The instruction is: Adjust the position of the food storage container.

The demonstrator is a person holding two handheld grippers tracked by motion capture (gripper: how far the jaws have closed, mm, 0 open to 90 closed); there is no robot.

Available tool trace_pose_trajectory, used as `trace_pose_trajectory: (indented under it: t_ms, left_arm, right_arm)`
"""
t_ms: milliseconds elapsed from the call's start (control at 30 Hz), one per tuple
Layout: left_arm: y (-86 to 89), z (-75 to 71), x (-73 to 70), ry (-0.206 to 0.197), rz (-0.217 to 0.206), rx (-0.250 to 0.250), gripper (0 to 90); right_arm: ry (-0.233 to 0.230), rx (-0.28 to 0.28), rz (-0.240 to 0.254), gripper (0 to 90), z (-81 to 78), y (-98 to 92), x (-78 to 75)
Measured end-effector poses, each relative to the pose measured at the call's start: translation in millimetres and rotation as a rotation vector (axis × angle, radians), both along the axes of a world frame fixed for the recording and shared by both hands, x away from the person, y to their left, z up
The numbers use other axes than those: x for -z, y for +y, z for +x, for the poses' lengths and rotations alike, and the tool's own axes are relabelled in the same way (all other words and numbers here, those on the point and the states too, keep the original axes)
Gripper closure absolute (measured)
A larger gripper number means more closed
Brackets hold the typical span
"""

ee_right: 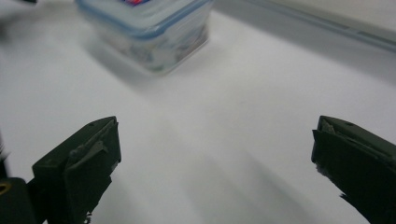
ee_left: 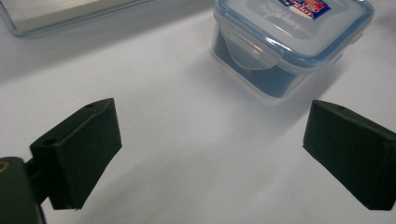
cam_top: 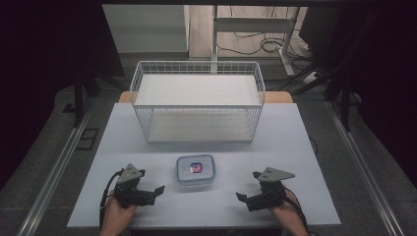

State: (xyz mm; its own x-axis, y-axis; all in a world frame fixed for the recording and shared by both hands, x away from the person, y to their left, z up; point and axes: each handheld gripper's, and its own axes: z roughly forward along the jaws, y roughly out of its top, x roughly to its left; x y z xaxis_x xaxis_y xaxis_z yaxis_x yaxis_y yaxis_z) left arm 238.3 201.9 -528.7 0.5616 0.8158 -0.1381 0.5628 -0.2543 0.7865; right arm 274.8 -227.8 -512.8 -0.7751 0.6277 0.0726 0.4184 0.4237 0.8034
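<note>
A small clear food container (cam_top: 195,170) with a blue-rimmed snap lid and a red-and-blue label sits on the pale table (cam_top: 295,147), near its front middle. To its left, my left gripper (cam_top: 151,180) is held in a hand, open, with nothing between the jaws. In the left gripper view the container (ee_left: 289,37) stands ahead and to the right of the wide-apart jaws of that gripper (ee_left: 210,154). To the container's right, my right gripper (cam_top: 249,186) is also open and holds nothing. The right gripper view has the container (ee_right: 149,32) ahead and to the left of that gripper (ee_right: 215,163).
A white wire basket (cam_top: 196,101) stands behind the container at the table's far middle, with its lower edge (ee_left: 70,14) in the left gripper view. Dark floor, metal rails and desk legs with cables surround the table.
</note>
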Motion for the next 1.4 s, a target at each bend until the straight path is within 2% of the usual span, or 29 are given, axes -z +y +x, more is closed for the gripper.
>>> trace_pose_trajectory:
  t_ms: [100, 233, 367, 467, 533, 633, 667, 833, 933, 1067, 1100, 1133, 1167, 1200, 1233, 1267, 1300, 1333, 1367, 1400]
  left_arm:
    - [-1.7, 0.9, 2.1, 0.009, 0.035, 0.004, 4.3]
    - [-1.0, 1.9, 2.0, 0.018, 0.029, -0.002, 2.2]
    - [-1.0, 1.8, 0.3, 0.007, 0.033, 0.002, 1.0]
    - [2.0, 4.0, -1.2, 0.022, -0.029, 0.016, 1.0]
    - [2.6, 5.2, -1.9, 0.03, -0.038, 0.015, 1.7]
    - [1.8, 6.0, -2.5, 0.033, -0.021, 0.018, 5.1]
    - [0.7, 6.5, -4.0, 0.024, 0.0, 0.024, 7.1]
    - [-0.8, 9.1, -8.6, -0.007, 0.016, 0.033, 19.0]
    - [-1.1, 16.3, -12.8, -0.018, 0.001, 0.039, 29.4]
    - [-3.4, 29.5, -11.9, -0.008, -0.009, 0.042, 44.7]
    - [-3.4, 29.5, -11.9, -0.008, -0.009, 0.042, 48.1]
    - [-4.7, 37.9, -10.2, 0.009, -0.023, 0.046, 53.1]
    - [-4.7, 37.9, -10.2, 0.009, -0.023, 0.046, 57.6]
    - [-5.8, 44.7, -8.9, 0.026, -0.046, 0.053, 61.9]
    - [-6.8, 48.0, -8.3, 0.028, -0.047, 0.059, 66.7]
    - [-7.9, 51.4, -8.0, 0.028, -0.042, 0.068, 71.7]
    - [-7.9, 51.4, -8.0, 0.028, -0.042, 0.068, 76.2]
    - [-10.9, 58.8, -8.0, 0.023, -0.033, 0.075, 81.5]
    - [-10.9, 58.8, -8.0, 0.023, -0.033, 0.075, 85.6]
    - [-14.3, 66.9, -7.5, 0.032, -0.042, 0.08, 88.9]
  right_arm:
    - [-0.009, 0.019, 0.02, 0.7, 1.8, 2.8, -0.5]
    - [-0.018, 0.035, -0.001, 0.0, 2.0, 5.1, 0.9]
    - [-0.02, 0.082, -0.03, 0.0, 3.6, 5.4, 0.8]
    - [0.0, 0.078, -0.035, 0.0, 3.8, 5.1, -0.5]
    - [0.015, 0.072, -0.043, 0.0, 4.2, 5.6, -0.2]
    - [0.022, 0.072, -0.045, 0.0, 4.8, 6.0, -0.3]
    - [0.026, 0.075, -0.048, 0.0, 6.0, 6.5, -1.8]
    - [0.046, 0.087, -0.051, 2.9, 10.6, 9.3, -4.5]
    - [0.037, 0.098, -0.068, 10.9, 16.0, 14.9, -7.7]
    - [0.022, 0.088, -0.049, 28.2, 23.0, 22.8, -12.5]
    - [0.022, 0.088, -0.049, 28.2, 23.0, 22.8, -12.5]
    - [0.024, 0.075, -0.051, 39.6, 28.5, 27.8, -13.6]
    - [0.024, 0.075, -0.051, 39.6, 28.5, 27.8, -13.6]
    - [0.044, 0.052, -0.056, 53.3, 35.5, 32.6, -13.6]
    - [0.072, 0.037, -0.045, 60.5, 39.2, 35.3, -13.4]
    - [0.095, 0.017, -0.035, 66.3, 43.4, 37.8, -13.4]
    - [0.095, 0.017, -0.035, 66.3, 43.4, 37.8, -13.4]
    - [0.106, -0.007, -0.026, 77.8, 51.4, 45.3, -13.8]
    - [0.106, -0.007, -0.026, 77.8, 51.4, 45.3, -13.8]
    - [0.101, -0.025, -0.035, 86.0, 59.1, 54.2, -14.7]
